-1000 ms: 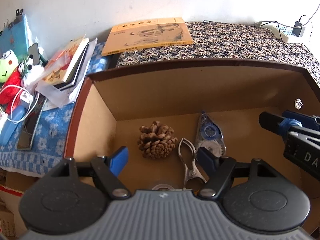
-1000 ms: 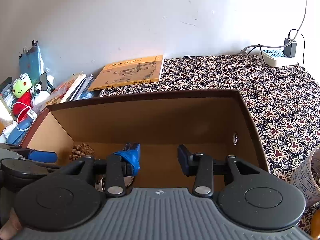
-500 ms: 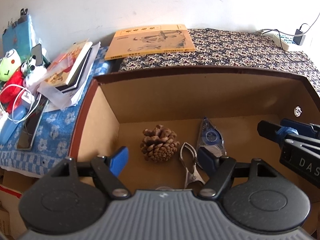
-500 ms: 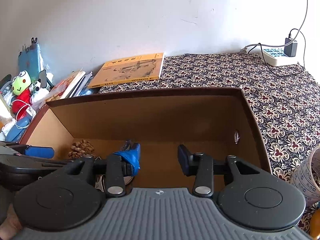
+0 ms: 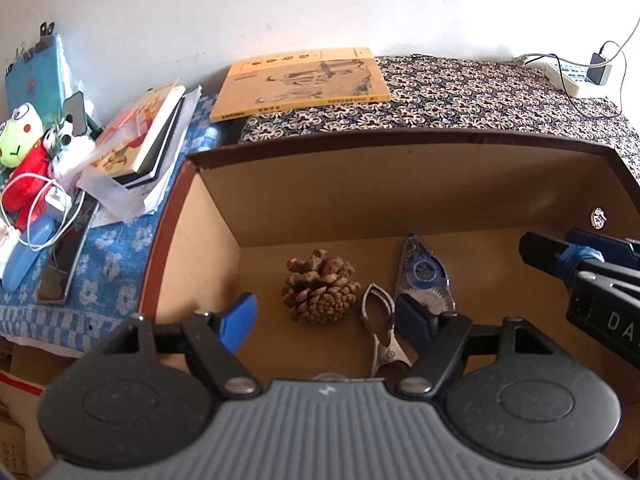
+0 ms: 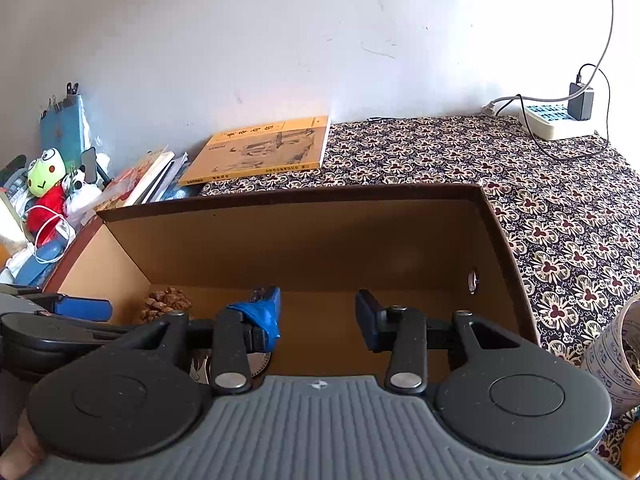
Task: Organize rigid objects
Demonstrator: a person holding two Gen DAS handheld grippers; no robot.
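Brown cardboard forms an open-topped box (image 5: 192,248) on a patterned tablecloth (image 6: 560,208); both grippers hover above its opening, each spread wide and holding nothing.

Left gripper (image 5: 330,320): seen in the left wrist view, its blue-padded fingers (image 5: 240,316) frame the box floor. A pine cone (image 5: 320,292) lies on the floor between the two fingers, beyond their tips and apart from both. A metal clip (image 5: 382,328) lies just right of the cone, near the inner edge of the right-hand finger; whether they touch cannot be told. A blue correction-tape dispenser (image 5: 424,276) lies just right of the clip, its pointed end toward the far wall, its near end partly hidden behind that same finger.

Right gripper (image 6: 318,316): seen in the right wrist view, it stands over the right half of the box, where only bare floor shows between its fingers. One finger carries a wrap of blue tape (image 6: 260,316). The cone (image 6: 166,304) appears well to the left of this gripper, and part of the dispenser's gear wheel shows below the taped finger. In the left wrist view the same gripper (image 5: 560,252) enters from the right edge, well apart from the three objects.

Surroundings: a yellow book (image 5: 304,76) lies behind the box, a stack of books (image 5: 148,136) and a frog plush toy (image 5: 20,140) to its left, and a power strip (image 6: 556,118) at the far right.
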